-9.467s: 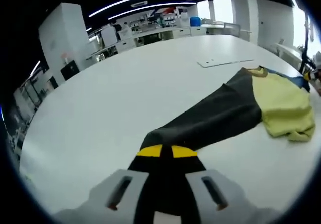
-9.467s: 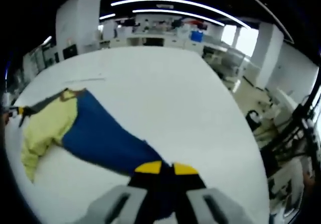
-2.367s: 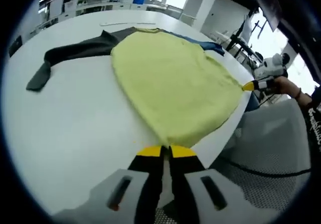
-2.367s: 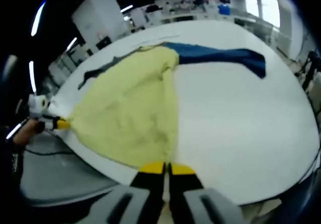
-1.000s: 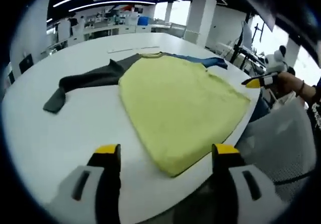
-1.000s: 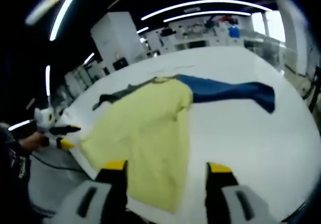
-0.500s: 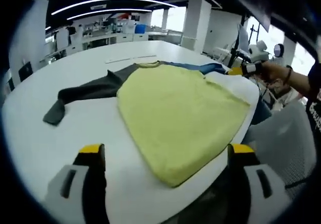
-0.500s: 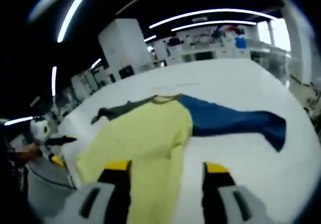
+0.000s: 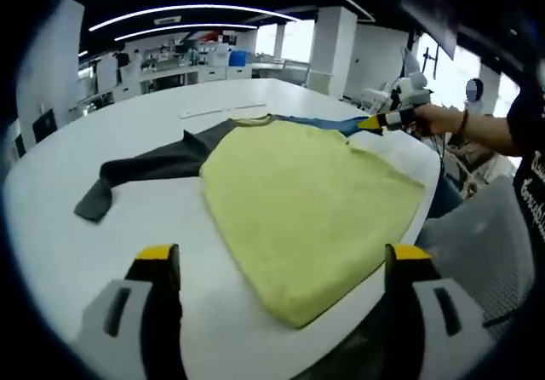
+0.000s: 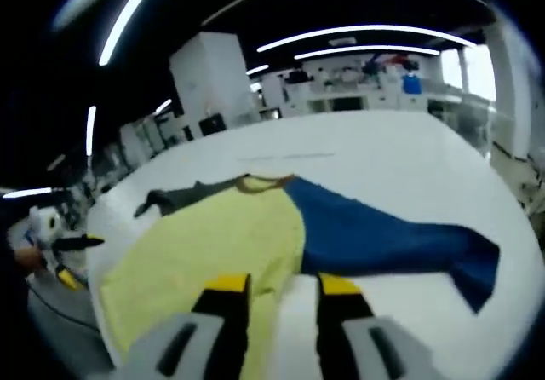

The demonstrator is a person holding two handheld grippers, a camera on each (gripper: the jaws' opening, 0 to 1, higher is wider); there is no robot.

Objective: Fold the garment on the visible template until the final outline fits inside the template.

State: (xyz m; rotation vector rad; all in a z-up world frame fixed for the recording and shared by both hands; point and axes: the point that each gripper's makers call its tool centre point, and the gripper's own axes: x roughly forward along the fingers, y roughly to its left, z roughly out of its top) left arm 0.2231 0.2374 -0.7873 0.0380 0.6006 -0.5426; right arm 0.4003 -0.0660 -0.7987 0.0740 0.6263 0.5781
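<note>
In the left gripper view my left gripper (image 9: 281,265) is spread wide at the bottom, holding nothing; the soft yellow garment (image 9: 298,197) lies flat mid-frame, its hem at the white table (image 9: 128,133) edge, gray sleeve (image 9: 145,171) left, right gripper (image 9: 387,118) upper right. In the right gripper view my right gripper (image 10: 277,290) is narrowly parted over the garment (image 10: 213,248), blue sleeve (image 10: 383,235) stretching right, bare table (image 10: 383,163) beyond.

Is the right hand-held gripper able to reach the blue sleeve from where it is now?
Probably yes. The right hand-held gripper is open and empty, the blue sleeve lies flat on the white table just ahead, and nothing stands between them.
</note>
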